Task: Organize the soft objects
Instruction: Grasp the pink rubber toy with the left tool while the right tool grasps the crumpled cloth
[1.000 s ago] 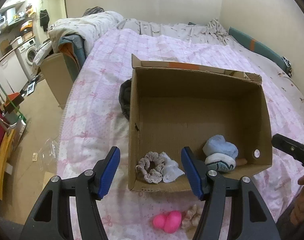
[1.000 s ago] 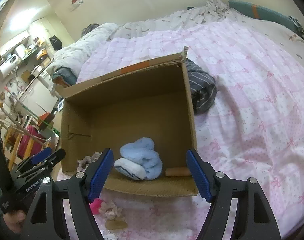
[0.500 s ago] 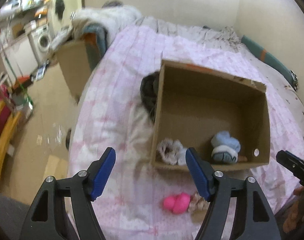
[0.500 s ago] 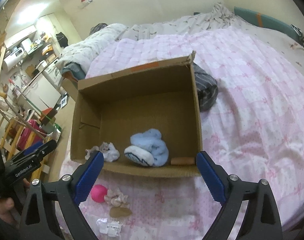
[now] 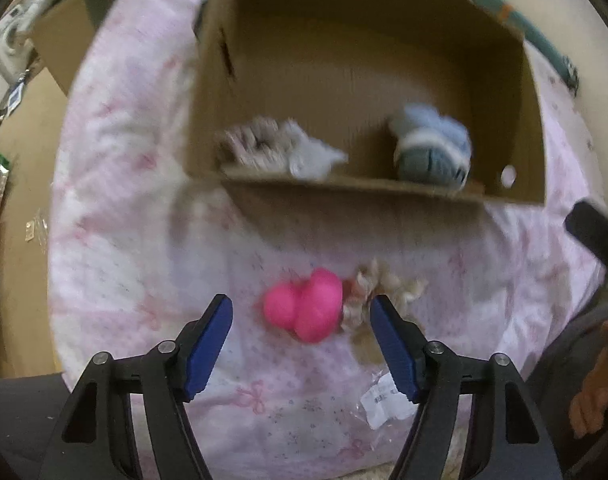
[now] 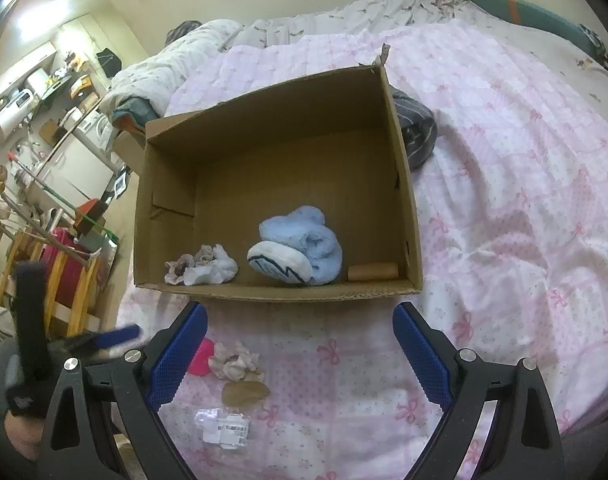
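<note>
Left claw is spread wide and holding nothing, its blue pads framing the pink plush toy that lies on the pink bedspread, near the front edge of the bed. The toy sits between the pads but ahead of them, no contact that I can see, and this view is blurred. Just to the toy's right, touching it or nearly so, is a cream scrunchie, close to the right pad.

Beyond both, the cardboard box stands open-topped on the bed. Inside along its near wall, left to right: a pale scrunchie with a white cloth, a rolled blue-and-white sock bundle, and a small tan cylinder in the right corner.

Right claw hangs over the bed in front of the box, wide open too, empty.

The step in hand looks like picking up that pink toy. To do it well, I'd say slide the left claw forward until the pads sit either side of the toy's widest part, keep the right pad off the scrunchie so it isn't dragged along, and squeeze gently: it's soft and will give. A crinkly plastic packet lies nearer the front edge; steer clear of it.
</note>
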Action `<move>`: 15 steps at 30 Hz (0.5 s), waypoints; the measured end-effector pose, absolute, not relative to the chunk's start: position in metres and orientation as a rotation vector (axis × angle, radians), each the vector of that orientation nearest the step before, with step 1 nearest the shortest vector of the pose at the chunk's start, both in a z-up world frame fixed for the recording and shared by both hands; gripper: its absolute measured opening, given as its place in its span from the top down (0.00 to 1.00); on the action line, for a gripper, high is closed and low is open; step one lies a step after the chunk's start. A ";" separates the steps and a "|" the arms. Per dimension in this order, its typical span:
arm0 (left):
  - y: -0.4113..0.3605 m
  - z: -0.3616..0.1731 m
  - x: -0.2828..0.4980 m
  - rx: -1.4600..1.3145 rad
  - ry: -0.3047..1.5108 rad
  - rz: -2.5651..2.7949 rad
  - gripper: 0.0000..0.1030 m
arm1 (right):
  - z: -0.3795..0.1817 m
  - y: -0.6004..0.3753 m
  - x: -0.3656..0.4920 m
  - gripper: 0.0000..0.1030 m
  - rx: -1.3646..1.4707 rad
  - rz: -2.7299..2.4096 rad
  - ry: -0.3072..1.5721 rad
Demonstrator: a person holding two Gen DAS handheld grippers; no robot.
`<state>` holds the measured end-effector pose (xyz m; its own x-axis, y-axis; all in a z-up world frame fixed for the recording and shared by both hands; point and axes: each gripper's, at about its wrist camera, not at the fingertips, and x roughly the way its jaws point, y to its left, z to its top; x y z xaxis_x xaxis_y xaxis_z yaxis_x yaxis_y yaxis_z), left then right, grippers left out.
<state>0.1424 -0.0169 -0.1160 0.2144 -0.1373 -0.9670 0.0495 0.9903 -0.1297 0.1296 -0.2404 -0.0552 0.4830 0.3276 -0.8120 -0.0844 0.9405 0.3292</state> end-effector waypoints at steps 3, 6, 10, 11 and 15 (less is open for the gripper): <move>-0.020 -0.128 0.144 -0.051 1.374 -0.116 0.46 | -0.058 -0.242 0.132 0.03 0.270 0.248 1.053; -0.016 -0.132 0.146 -0.081 1.377 -0.100 0.51 | -0.061 -0.242 0.134 0.03 0.276 0.245 1.060; -0.017 -0.144 0.150 -0.080 1.426 -0.118 0.61 | -0.063 -0.241 0.136 0.03 0.283 0.247 1.072; -0.018 -0.151 0.150 -0.075 1.451 -0.123 0.62 | -0.064 -0.240 0.137 0.03 0.285 0.247 1.075; -0.020 -0.151 0.150 -0.065 1.428 -0.117 0.63 | -0.067 -0.239 0.139 0.03 0.288 0.250 1.086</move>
<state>0.1504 -0.0197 -0.1511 0.1376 -0.1193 -0.9833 0.0416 0.9925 -0.1146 0.1391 -0.2388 -0.0665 0.4448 0.3381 -0.8294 -0.0586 0.9350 0.3497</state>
